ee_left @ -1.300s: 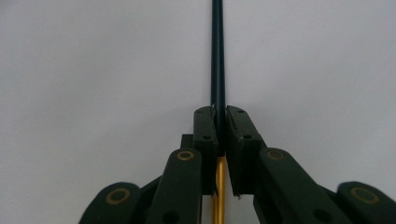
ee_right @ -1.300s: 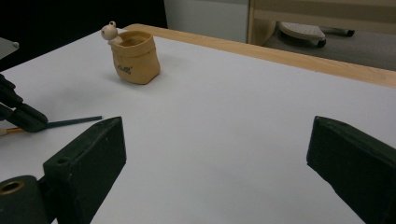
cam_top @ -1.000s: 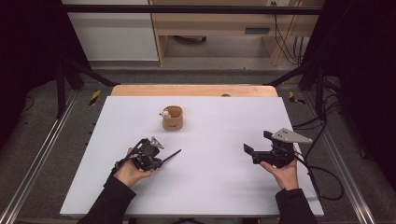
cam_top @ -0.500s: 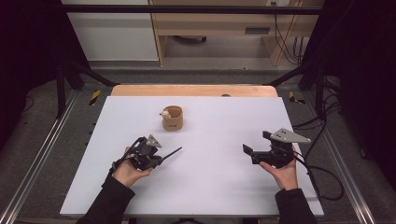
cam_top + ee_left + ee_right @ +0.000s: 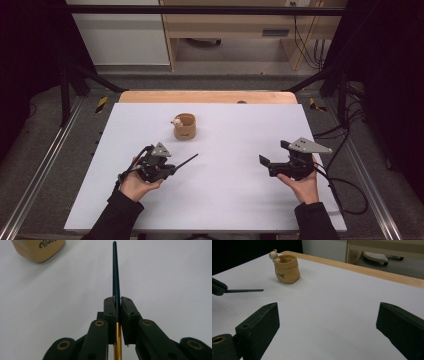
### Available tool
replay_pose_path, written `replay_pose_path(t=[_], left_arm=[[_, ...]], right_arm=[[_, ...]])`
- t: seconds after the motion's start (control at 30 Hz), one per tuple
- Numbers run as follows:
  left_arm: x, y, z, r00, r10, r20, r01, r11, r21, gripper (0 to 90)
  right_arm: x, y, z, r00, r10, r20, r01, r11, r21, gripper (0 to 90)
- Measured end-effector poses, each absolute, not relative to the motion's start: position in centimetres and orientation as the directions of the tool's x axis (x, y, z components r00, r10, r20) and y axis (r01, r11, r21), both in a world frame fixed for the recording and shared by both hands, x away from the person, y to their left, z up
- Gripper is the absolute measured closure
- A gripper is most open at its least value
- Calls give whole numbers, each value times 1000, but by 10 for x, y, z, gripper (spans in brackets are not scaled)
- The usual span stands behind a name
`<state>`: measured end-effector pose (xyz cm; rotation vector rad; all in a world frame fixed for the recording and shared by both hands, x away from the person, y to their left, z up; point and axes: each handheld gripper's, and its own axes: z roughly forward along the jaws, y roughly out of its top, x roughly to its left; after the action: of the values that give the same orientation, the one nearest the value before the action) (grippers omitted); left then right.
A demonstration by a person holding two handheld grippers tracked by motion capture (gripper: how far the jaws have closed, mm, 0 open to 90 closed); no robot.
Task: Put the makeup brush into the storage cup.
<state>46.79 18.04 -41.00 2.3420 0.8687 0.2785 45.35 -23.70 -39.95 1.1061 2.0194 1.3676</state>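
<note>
Left gripper [image 5: 172, 169], held in the person's left hand [image 5: 135, 184], clamped on a thin dark stick [image 5: 186, 161] with a gold-coloured lower end [image 5: 117, 340]. Jaws pressed flat against it on both sides, seen in the left gripper view; dark tapered part [image 5: 115, 270] running straight ahead from between them, tip well out in front, free above the white table [image 5: 225, 200]. Ahead and to the left of that gripper's jaws, near but apart from the stick's tip, a small tan pouch-shaped holder [image 5: 184, 126], upright, with a little figure [image 5: 273, 254] perched on its rim and dark lettering on its side.

Right gripper [image 5: 264, 161], held in the person's right hand [image 5: 302, 185], released: jaws spread wide with bare table between them, nothing grasped. Far ahead and to the left of its jaws, the tan holder [image 5: 286, 268]; closer on the left, the stick [image 5: 244, 290] poking out level from the left gripper's jaw tips [image 5: 218, 287]. Both grippers well apart from each other.
</note>
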Motion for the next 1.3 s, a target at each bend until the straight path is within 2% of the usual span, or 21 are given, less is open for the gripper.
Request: replay_pose_path(t=[0.8, 1.3], left_arm=[[449, 157, -394, 828, 560, -28, 429, -600, 675, 834], [450, 146, -385, 859, 510, -42, 393, -605, 692, 834]], right_arm=[[449, -202, -391, -646, 763, -3, 332, 285, 899, 53], [449, -176, -388, -706, 707, -43, 314, 366, 876, 57]])
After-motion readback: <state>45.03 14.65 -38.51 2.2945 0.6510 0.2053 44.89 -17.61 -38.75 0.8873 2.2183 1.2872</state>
